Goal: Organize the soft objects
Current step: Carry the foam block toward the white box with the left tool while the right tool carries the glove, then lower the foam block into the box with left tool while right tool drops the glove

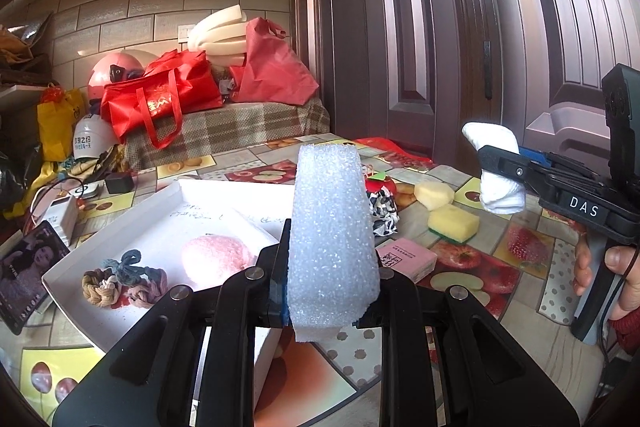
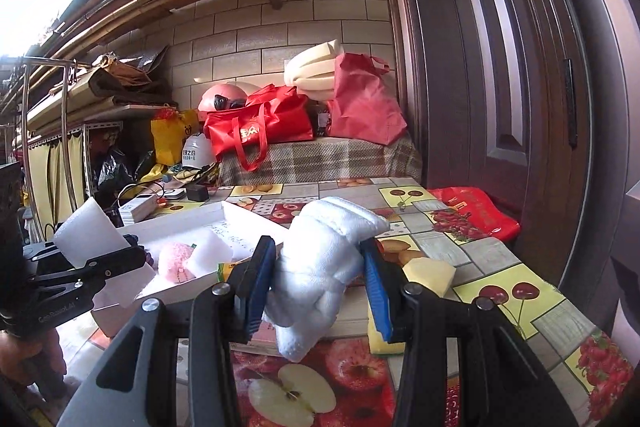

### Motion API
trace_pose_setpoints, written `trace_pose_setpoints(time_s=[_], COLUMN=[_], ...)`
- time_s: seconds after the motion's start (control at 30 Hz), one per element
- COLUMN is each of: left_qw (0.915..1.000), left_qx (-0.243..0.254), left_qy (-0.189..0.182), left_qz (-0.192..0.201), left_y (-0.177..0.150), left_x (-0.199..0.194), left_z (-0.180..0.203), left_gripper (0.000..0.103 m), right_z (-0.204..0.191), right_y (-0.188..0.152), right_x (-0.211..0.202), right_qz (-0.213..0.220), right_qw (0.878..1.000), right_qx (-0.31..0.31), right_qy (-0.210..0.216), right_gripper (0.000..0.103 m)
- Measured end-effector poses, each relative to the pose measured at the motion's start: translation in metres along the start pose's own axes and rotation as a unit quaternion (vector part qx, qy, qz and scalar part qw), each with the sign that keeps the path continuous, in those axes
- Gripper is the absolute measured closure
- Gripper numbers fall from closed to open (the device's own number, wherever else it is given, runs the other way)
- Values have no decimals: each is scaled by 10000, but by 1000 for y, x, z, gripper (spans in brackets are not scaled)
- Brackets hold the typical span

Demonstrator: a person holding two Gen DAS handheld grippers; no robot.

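Light and squashy, the white foam block [image 1: 334, 239] sits pinched low in the left gripper [image 1: 332, 291] and the rolled white cloth [image 2: 320, 267] mid-body in the right gripper [image 2: 316, 291], both jaws nearly closed, above the worktop [image 2: 500, 251].

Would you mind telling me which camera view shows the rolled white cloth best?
The right wrist view shows it best: the rolled white cloth fills the centre, clamped between the right gripper's blue-padded jaws, its folds clear. The left wrist view shows it only small and side-on near the right edge, partly covered by that gripper.
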State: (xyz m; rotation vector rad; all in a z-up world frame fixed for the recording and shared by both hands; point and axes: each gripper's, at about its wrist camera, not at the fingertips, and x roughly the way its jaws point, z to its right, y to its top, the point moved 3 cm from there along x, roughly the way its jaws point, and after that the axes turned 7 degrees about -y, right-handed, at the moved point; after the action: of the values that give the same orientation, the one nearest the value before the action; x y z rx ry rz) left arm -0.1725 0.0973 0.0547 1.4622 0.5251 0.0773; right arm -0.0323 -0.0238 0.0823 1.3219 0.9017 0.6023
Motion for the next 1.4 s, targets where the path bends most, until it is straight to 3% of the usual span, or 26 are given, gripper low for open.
trace_pose_setpoints(time_s=[0.2, 0.8, 1.13, 1.4], left_qw=[9996, 9968, 9873, 9811], left_qx=[-258, -312, -682, -888], left_qy=[88, 729, 1414, 1701], left_qz=[23, 111, 233, 253], left_y=[0, -3, -7, -9], left_x=[-1, -12, -19, -17], left_z=[-12, -56, -107, -140], left_gripper=[84, 84, 84, 84], right_z=[-21, -63, -100, -141], right_y=[-1, -3, -8, -13], right_x=[2, 14, 33, 54], right_qz=[-52, -265, -538, -773], right_qw=[9995, 9960, 9897, 9807], right_qx=[-209, -477, -861, -1076], right_qy=[216, 714, 1010, 1437], right_gripper=[60, 60, 60, 60])
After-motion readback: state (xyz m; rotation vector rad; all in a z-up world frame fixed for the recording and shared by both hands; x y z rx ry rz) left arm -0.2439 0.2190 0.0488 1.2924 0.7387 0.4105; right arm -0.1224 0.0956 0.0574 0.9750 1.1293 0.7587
